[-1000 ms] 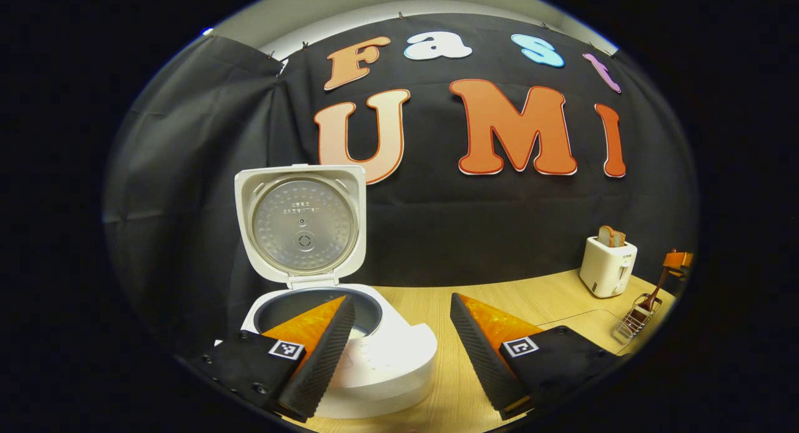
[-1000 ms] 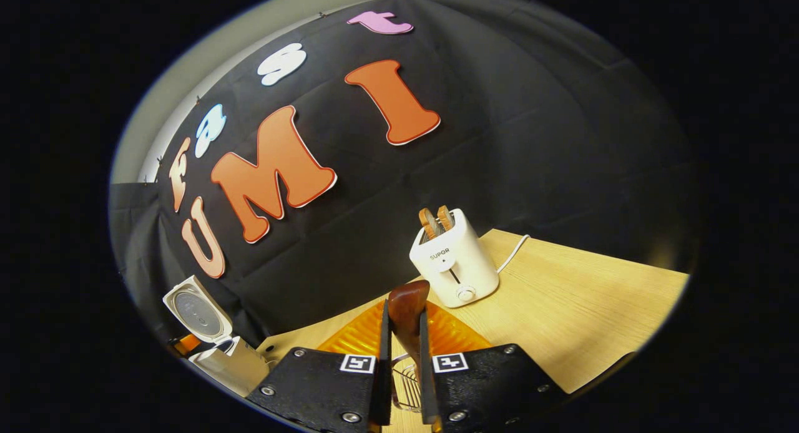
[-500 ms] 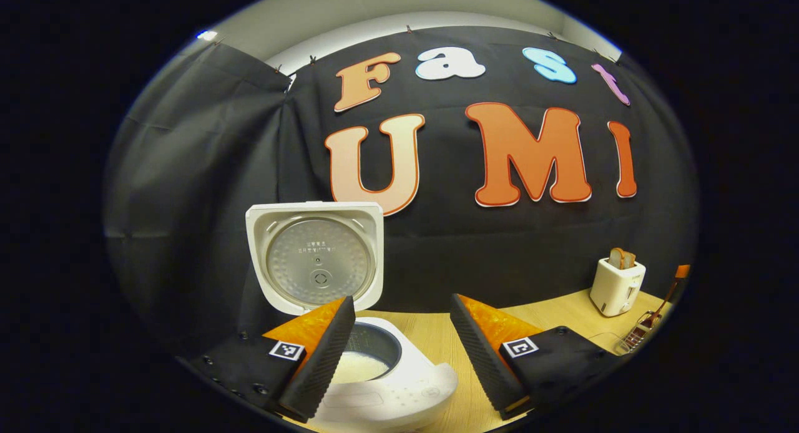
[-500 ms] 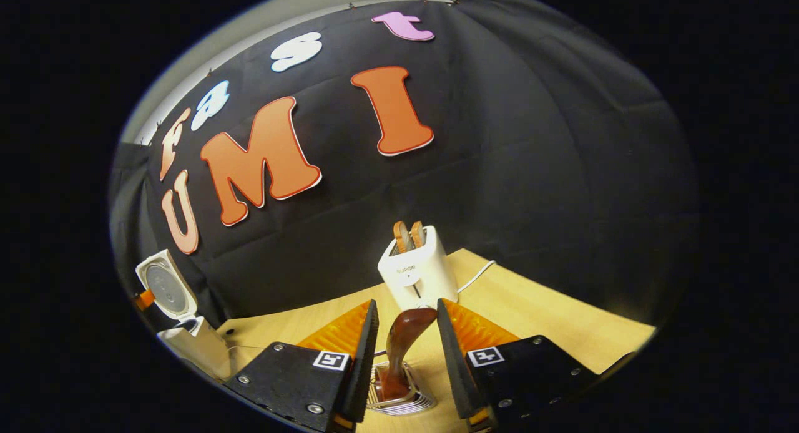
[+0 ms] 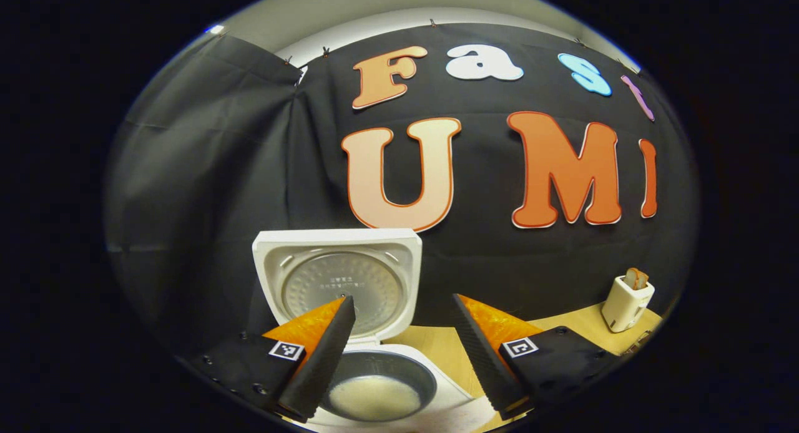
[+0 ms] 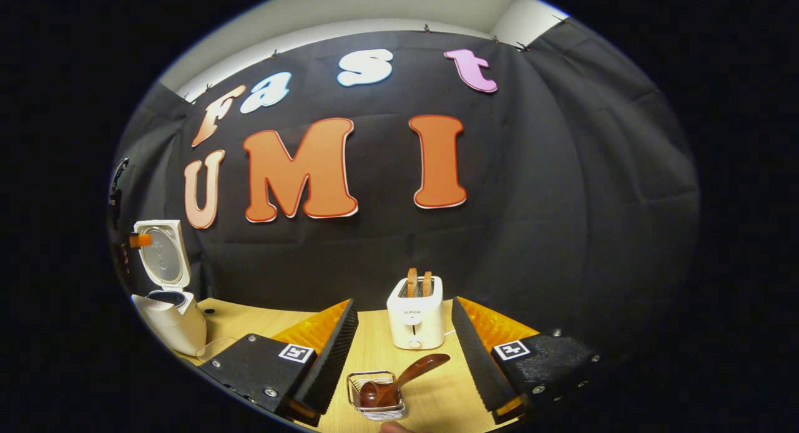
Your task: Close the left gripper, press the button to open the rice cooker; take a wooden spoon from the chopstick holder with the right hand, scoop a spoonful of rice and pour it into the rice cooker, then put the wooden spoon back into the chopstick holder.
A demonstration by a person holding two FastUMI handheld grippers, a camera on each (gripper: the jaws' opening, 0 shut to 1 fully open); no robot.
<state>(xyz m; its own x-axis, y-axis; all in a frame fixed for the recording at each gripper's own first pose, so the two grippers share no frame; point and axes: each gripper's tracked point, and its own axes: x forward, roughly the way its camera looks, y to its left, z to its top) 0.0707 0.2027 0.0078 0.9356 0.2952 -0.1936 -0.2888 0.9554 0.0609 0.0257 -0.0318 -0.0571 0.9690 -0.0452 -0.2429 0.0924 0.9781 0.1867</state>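
Left gripper view: left gripper (image 5: 399, 352) hangs w/ jaws spread wide, nothing between them.
Rice cooker: rice cooker (image 5: 349, 283) sits directly below/ahead, lid up and tilted back vs the booth wall; inner pot shows a pale layer at the bottom, prob. rice.
Table: wooden table (image 5: 437, 352) runs off to the right; toaster (image 5: 627, 302) stands far right, w/ bread in its slots.
Left-side judgement: button step looks done, so this hand has no job now; best kept high and off the pot rim.

Right gripper view: right gripper (image 6: 402, 352) has jaws released, apart on both sides of the holder, touching nothing.
Wooden spoon: wooden spoon (image 6: 399, 383) rests bowl-down in the chopstick holder (image 6: 374, 398), handle leaning up and to the right, free of both fingers.
Holder: small wire basket on the table, just in front of the toaster, near the lower edge.
Cooker from here: seen far left, lid open, well apart from the holder.

Step in hand: looks like the put-back, i.e. last step; spoon seated, grip let go.
How to do well: pull gripper straight up and back, jaws kept wide, so no finger clips the leaning handle.
Risk: holder looks light; a nudge on the handle could tip it or lever the spoon out.
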